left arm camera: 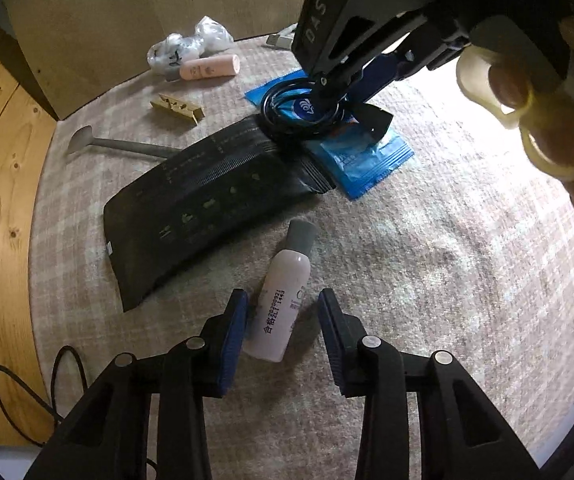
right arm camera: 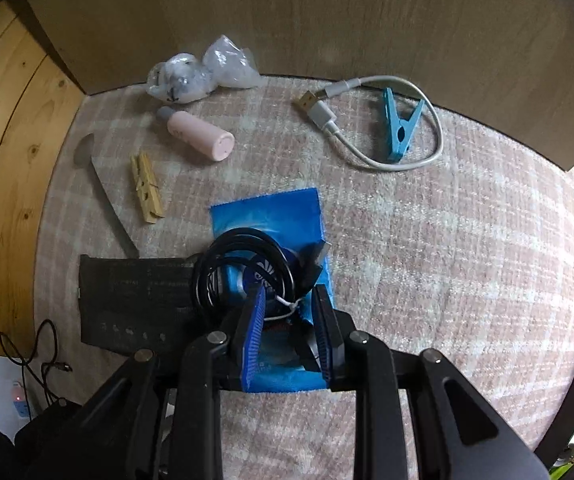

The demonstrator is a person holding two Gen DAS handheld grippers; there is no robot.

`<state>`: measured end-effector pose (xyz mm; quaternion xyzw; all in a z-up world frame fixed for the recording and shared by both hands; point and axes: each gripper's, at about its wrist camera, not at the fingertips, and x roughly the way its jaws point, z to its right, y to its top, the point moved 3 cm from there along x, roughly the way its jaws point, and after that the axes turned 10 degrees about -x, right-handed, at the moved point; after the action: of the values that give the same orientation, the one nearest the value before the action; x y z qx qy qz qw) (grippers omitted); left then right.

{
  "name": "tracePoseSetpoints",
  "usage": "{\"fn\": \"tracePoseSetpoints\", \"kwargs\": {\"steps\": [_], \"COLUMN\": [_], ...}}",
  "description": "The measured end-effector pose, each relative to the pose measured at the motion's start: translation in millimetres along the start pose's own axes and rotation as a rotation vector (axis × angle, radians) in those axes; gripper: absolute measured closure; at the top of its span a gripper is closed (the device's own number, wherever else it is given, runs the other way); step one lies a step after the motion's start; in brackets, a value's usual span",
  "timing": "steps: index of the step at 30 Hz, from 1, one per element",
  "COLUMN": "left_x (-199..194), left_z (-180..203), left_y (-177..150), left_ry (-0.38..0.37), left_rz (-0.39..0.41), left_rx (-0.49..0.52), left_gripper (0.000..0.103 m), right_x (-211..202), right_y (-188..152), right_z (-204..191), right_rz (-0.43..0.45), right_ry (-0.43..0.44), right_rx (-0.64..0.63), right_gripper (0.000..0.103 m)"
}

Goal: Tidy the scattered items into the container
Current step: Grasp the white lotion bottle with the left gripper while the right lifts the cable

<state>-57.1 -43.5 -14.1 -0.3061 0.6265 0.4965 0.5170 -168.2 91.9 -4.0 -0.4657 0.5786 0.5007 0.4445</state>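
Two grippers work a cluttered mat, one at a bottle, one at a cable.

The left gripper point(left arm camera: 283, 320) straddles a small white bottle point(left arm camera: 283, 296) lying beside a black pouch point(left arm camera: 203, 208); its pads do not yet press, and this light, stiff, smooth bottle is probably best pinched mid-body. The right gripper point(right arm camera: 289, 308) is clamped on a coiled black cable point(right arm camera: 239, 268) at its tie, atop a blue packet point(right arm camera: 271, 216); the springy loops may snag.

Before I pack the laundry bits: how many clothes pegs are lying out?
2. A wooden peg lies left of the blue packet, near the pink bottle. A blue plastic peg sits inside the white cable's loop. Others may be hidden.
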Motion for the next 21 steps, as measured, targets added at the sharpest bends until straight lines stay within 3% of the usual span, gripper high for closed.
{"fn": "tracePoseSetpoints", "kwargs": {"steps": [3,5,8,12,21], "left_x": [-0.3,-0.9,-1.8,-4.7,-30.0], "left_z": [1.5,2.8,2.8,-4.8,-11.1], "left_y": [0.5,-0.2,-1.3,-3.8,-11.7], "left_ry": [-0.004,-0.013,-0.01,-0.027,-0.018], "left_rz": [0.007,0.013,0.026,0.022,0.045], "left_rx": [-0.001,0.001,-0.006,-0.055,-0.143], "left_gripper": [0.073,0.084,0.084,0.084,0.084], "right_x": [3.2,3.0,0.9,-6.4,-47.2], "right_y": [1.6,2.4,1.1,-5.9,-39.9], "right_z": [-2.0,-5.9,-7.6,4.1,32.2], "right_rz": [-0.006,-0.001,0.007,0.012,0.081], "right_ry": [-0.012,-0.039,-0.066,-0.014,0.008], "right_rx": [-0.015,-0.041,-0.065,-0.018,-0.004], "right_gripper": [0.079,0.079,0.083,0.086,0.087]}}
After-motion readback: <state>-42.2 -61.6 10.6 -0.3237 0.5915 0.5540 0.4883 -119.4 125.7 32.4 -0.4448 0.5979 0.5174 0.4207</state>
